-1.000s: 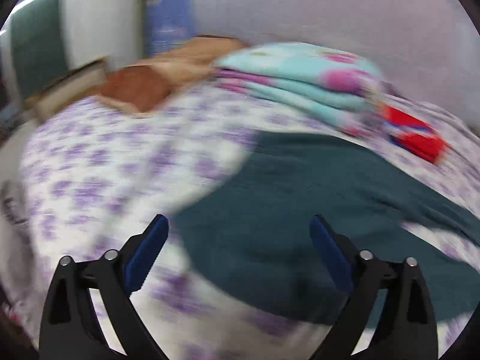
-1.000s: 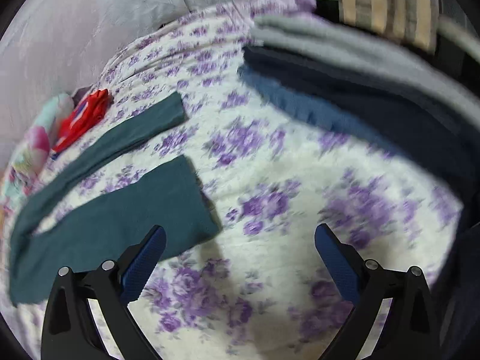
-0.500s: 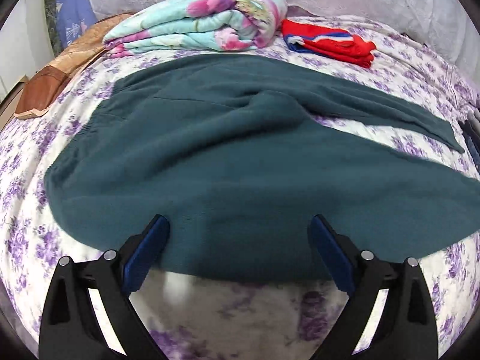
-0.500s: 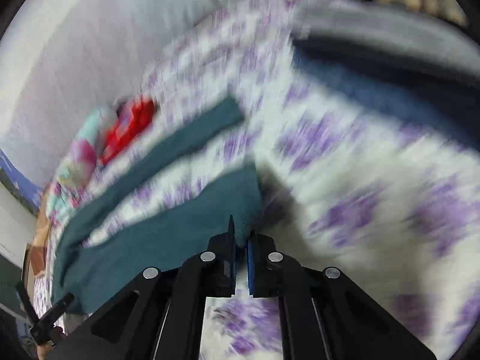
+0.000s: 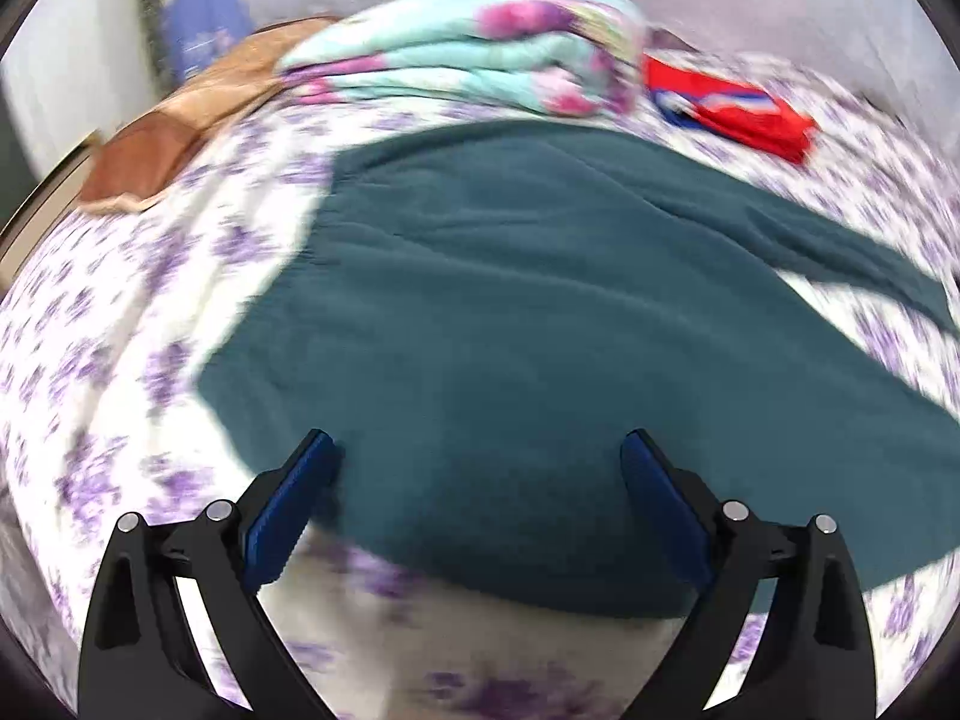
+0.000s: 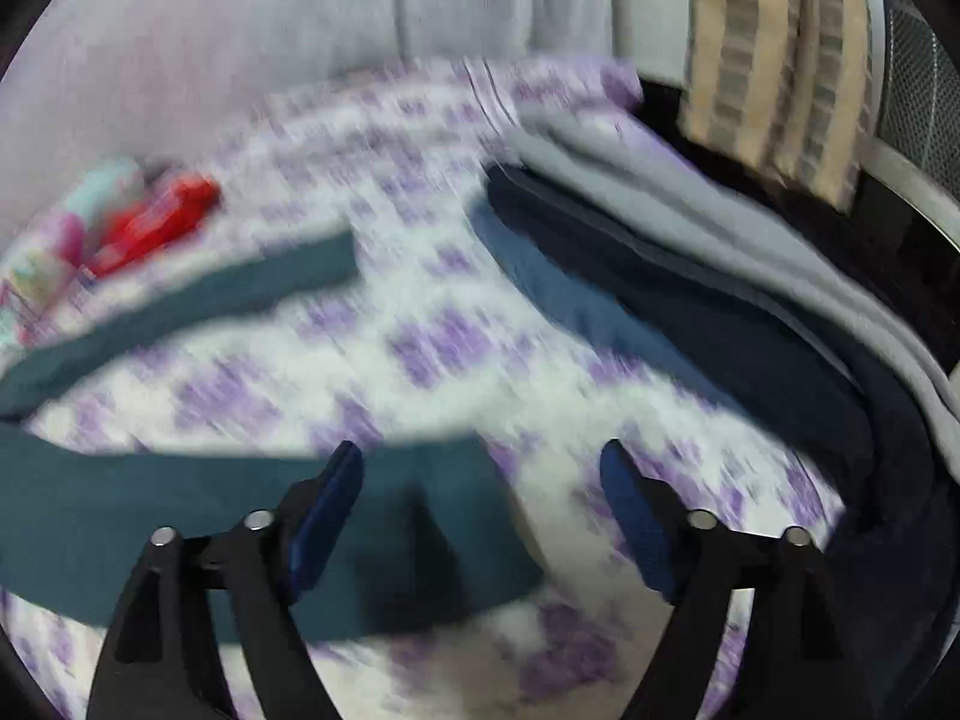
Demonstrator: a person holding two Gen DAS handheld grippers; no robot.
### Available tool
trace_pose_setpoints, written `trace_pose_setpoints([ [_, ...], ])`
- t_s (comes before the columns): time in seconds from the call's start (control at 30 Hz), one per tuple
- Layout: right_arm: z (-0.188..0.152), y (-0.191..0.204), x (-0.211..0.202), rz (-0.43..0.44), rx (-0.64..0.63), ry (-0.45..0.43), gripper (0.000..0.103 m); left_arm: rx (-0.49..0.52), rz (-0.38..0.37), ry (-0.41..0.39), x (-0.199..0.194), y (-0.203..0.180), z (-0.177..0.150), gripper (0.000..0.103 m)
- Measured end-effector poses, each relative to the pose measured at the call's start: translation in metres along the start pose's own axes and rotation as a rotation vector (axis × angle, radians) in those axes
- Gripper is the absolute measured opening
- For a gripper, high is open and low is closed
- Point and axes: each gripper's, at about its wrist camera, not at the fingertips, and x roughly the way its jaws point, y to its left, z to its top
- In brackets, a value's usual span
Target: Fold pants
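Note:
Dark teal pants (image 5: 540,324) lie spread flat on a bed with a purple-flowered sheet (image 5: 120,312). In the left wrist view my left gripper (image 5: 480,480) is open and empty, low over the near edge of the waist end. In the right wrist view the two legs (image 6: 180,516) run off to the left, the far one (image 6: 240,294) apart from the near one. My right gripper (image 6: 480,498) is open and empty over the near leg's cuff. Both views are blurred.
A folded floral blanket (image 5: 480,66) and a red garment (image 5: 738,114) lie at the far side of the bed, with a brown pillow (image 5: 180,138) to the left. A stack of grey and dark folded clothes (image 6: 720,312) lies on the right.
My right gripper was shut half a second ago and is now open over the near leg's cuff. My left gripper stayed open and swung a little over the waist end.

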Motion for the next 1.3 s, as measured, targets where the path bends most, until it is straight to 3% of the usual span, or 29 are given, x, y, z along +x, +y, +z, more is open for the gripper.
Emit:
trace_pose_setpoints([
  [0.3,-0.028,0.037,0.042,0.094,-0.05,0.171,0.083,-0.266,0.077,-0.012,-0.012,0.085,0.002,0.094],
  [0.47,-0.033,0.042,0.043,0.102,-0.054,0.163,0.088,-0.33,-0.005,0.065,0.008,0.099,0.005,0.094],
  [0.5,-0.034,0.041,0.042,0.105,-0.054,0.163,0.088,-0.333,-0.032,0.087,0.017,0.098,0.008,0.089],
  [0.53,-0.034,0.041,0.042,0.111,-0.054,0.162,0.088,-0.334,-0.051,0.107,0.025,0.095,0.008,0.075],
  [0.57,-0.034,0.04,0.042,0.116,-0.054,0.161,0.088,-0.335,-0.058,0.128,0.033,0.093,0.01,0.069],
  [0.6,-0.034,0.039,0.042,0.124,-0.051,0.16,0.088,-0.319,-0.006,0.113,0.038,0.088,0.014,0.057],
  [0.63,-0.034,0.038,0.042,0.128,-0.048,0.161,0.088,-0.292,0.023,0.087,0.039,0.083,0.017,0.027],
  [0.67,-0.034,0.037,0.042,0.13,-0.047,0.163,0.088,-0.269,0.025,0.075,0.038,0.079,0.02,0.011],
  [0.73,-0.034,0.036,0.041,0.133,-0.049,0.168,0.088,-0.276,0.018,0.056,0.026,0.076,0.021,0.005],
  [0.87,-0.032,0.035,0.038,0.138,-0.057,0.164,0.092,-0.22,0.126,-0.087,-0.023,0.084,0.022,0.007],
  [0.9,-0.032,0.036,0.041,0.144,-0.061,0.176,0.096,-0.196,0.167,-0.092,-0.026,0.088,0.022,0.014],
  [0.93,-0.032,0.037,0.046,0.15,-0.065,0.194,0.097,-0.179,0.195,-0.076,-0.021,0.09,0.021,0.03],
  [0.97,-0.034,0.04,0.054,0.142,-0.08,0.227,0.098,-0.166,0.226,-0.04,-0.011,0.092,0.021,0.036],
  [1.0,-0.034,0.043,0.057,0.127,-0.099,0.24,0.099,-0.154,0.262,0.039,0.008,0.095,0.019,0.047],
  [1.07,-0.031,0.049,0.055,0.115,-0.144,0.237,0.099,-0.15,0.259,0.122,0.023,0.098,0.015,0.05],
  [1.1,-0.027,0.05,0.051,0.128,-0.164,0.23,0.099,-0.151,0.244,0.116,0.021,0.099,0.015,0.055],
  [1.2,-0.009,0.039,0.038,0.142,-0.141,0.181,0.099,-0.194,0.327,-0.034,-0.013,0.102,0.022,0.082],
  [1.3,0.022,0.023,0.035,0.119,-0.075,0.101,0.099,-0.219,0.355,-0.219,-0.051,0.091,0.036,0.092],
])
